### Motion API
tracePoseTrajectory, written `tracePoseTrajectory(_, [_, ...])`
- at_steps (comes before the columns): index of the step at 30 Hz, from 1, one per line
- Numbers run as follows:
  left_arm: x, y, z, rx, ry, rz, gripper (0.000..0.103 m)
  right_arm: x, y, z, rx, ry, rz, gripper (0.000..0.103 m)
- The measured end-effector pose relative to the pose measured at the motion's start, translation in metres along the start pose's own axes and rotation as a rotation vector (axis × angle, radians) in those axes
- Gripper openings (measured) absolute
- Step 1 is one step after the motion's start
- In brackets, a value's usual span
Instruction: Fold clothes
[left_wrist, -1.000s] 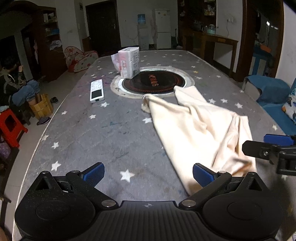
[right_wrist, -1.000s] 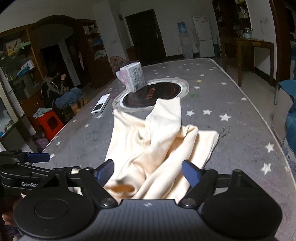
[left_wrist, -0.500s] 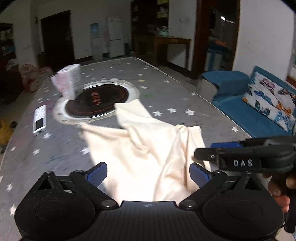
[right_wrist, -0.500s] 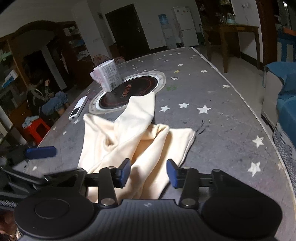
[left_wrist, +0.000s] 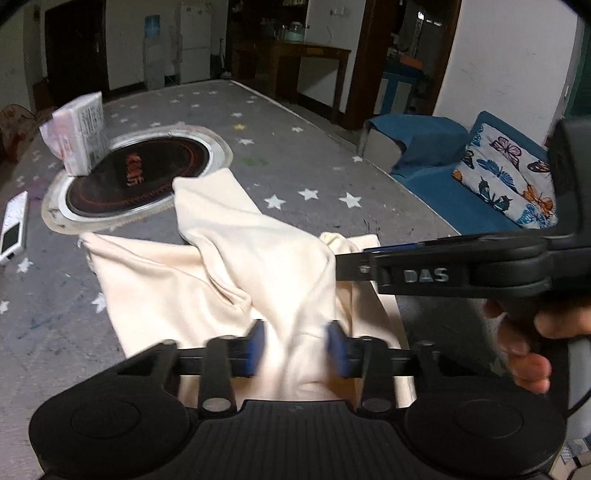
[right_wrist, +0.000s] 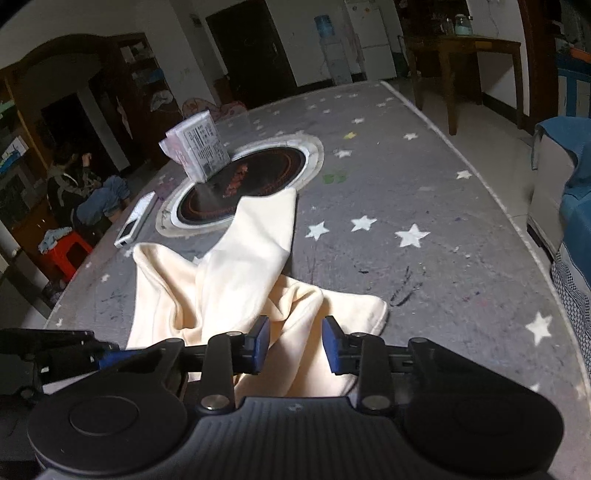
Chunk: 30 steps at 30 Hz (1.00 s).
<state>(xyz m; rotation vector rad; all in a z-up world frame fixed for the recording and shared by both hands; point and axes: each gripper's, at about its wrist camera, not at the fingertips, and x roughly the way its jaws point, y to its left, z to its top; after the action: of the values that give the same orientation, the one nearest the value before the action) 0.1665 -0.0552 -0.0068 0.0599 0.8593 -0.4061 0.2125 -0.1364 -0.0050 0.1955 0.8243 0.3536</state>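
Closest to me, my left gripper (left_wrist: 295, 345) is closing its jaws, with a bunched ridge of the cream garment (left_wrist: 236, 266) between the blue pads (left_wrist: 255, 345); the pads are motion-blurred, so I cannot tell whether they press the cloth yet. My right gripper (right_wrist: 295, 341) is closing too, with a fold of the same garment (right_wrist: 229, 280) rising into the gap, but its pads (right_wrist: 260, 343) stand clear of the cloth on both sides, so it is not clamped. In the left view the right gripper (left_wrist: 343, 266) crosses in from the right, its tip at the crest of the fabric, with a hand (left_wrist: 524, 350) on its handle (only fingers show).

The garment lies crumpled on the grey star-printed table cover (right_wrist: 424, 192), one long flap reaching away to the rim of the round black cooktop (right_wrist: 255, 177). A white packet (right_wrist: 195, 151) stands tilted on the cooktop's far-left edge, and a white remote (right_wrist: 135, 219) lies just left of the ring. Beyond the table's right edge sits a blue sofa (left_wrist: 436, 177) with a butterfly cushion (left_wrist: 506, 170).
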Motion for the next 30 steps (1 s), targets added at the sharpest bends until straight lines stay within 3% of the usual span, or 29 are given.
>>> tracePoseTrajectory(3, [-0.004, 0.004, -0.001, -0.002, -0.015, 0.002, 0.013, 0.011, 0.002, -0.003, -0.003, 0.026, 0.002, 0.010])
tracePoseTrajectory(6, [-0.015, 0.008, -0.002, -0.002, -0.053, 0.029, 0.010, 0.008, 0.003, -0.006, -0.008, 0.014, -0.010, 0.006])
tracePoseTrajectory(16, [-0.066, 0.043, -0.017, -0.114, -0.153, 0.141, 0.008, -0.051, 0.004, -0.004, -0.075, -0.136, -0.106, 0.005])
tracePoseTrajectory(23, [-0.117, 0.069, -0.055, -0.210, -0.198, 0.238, 0.008, -0.104, -0.013, -0.019, -0.064, -0.226, -0.217, 0.005])
tracePoseTrajectory(30, [-0.162, 0.076, -0.107, -0.287, -0.193, 0.292, 0.008, -0.138, -0.031, -0.053, -0.074, -0.191, -0.284, 0.005])
